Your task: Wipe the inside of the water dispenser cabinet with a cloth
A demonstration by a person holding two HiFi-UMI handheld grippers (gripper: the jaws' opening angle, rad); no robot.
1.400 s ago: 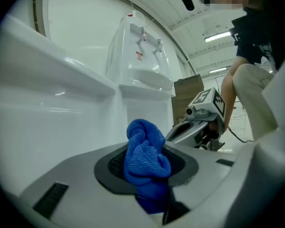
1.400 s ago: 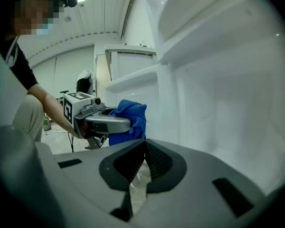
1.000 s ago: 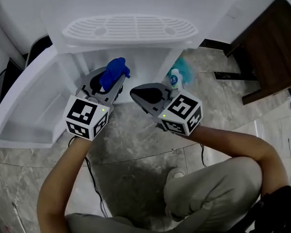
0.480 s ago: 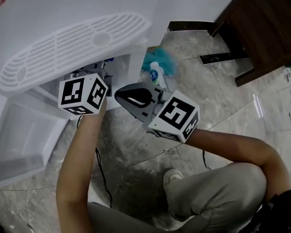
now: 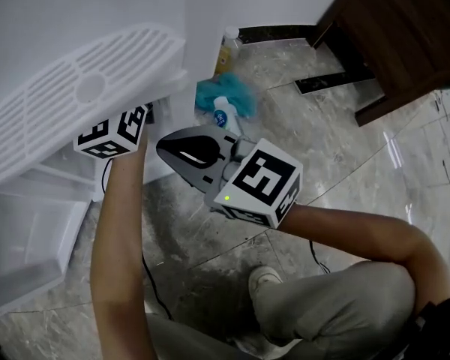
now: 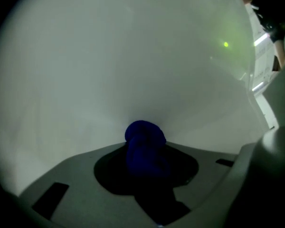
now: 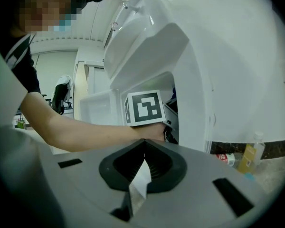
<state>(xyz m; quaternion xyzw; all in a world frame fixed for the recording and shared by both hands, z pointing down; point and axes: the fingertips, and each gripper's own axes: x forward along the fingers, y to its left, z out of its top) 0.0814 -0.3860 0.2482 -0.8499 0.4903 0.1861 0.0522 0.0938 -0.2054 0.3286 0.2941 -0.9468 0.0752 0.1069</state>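
Cloth and tool: we are clamping the blue cloth (image 6: 143, 139) between the jaws of the left gripper (image 6: 147, 163), deep inside the dispenser's cabinet, and the wad is bulging out past the jaw tips
Cloth's direction: its long axis is running along the jaws, with the rounded end pointing forward at the cabinet's white inner wall (image 6: 133, 65) and seemingly touching it
Other tool: we are holding the right gripper (image 5: 172, 148) outside the cabinet, just beside our left forearm, with its jaws pressing together on nothing
Dispenser: the white water dispenser (image 5: 82, 88) is showing its slotted drip grille above the cabinet opening, and the cabinet door (image 5: 30, 238) is hanging open at our left
Floor: we are crouching over a grey marbled floor (image 5: 210, 253), where a teal rag (image 5: 236, 90) and a white bottle (image 5: 223, 117) are sitting just beside the dispenser
Room: a dark wooden cabinet (image 5: 405, 28) is standing well apart, at our upper right
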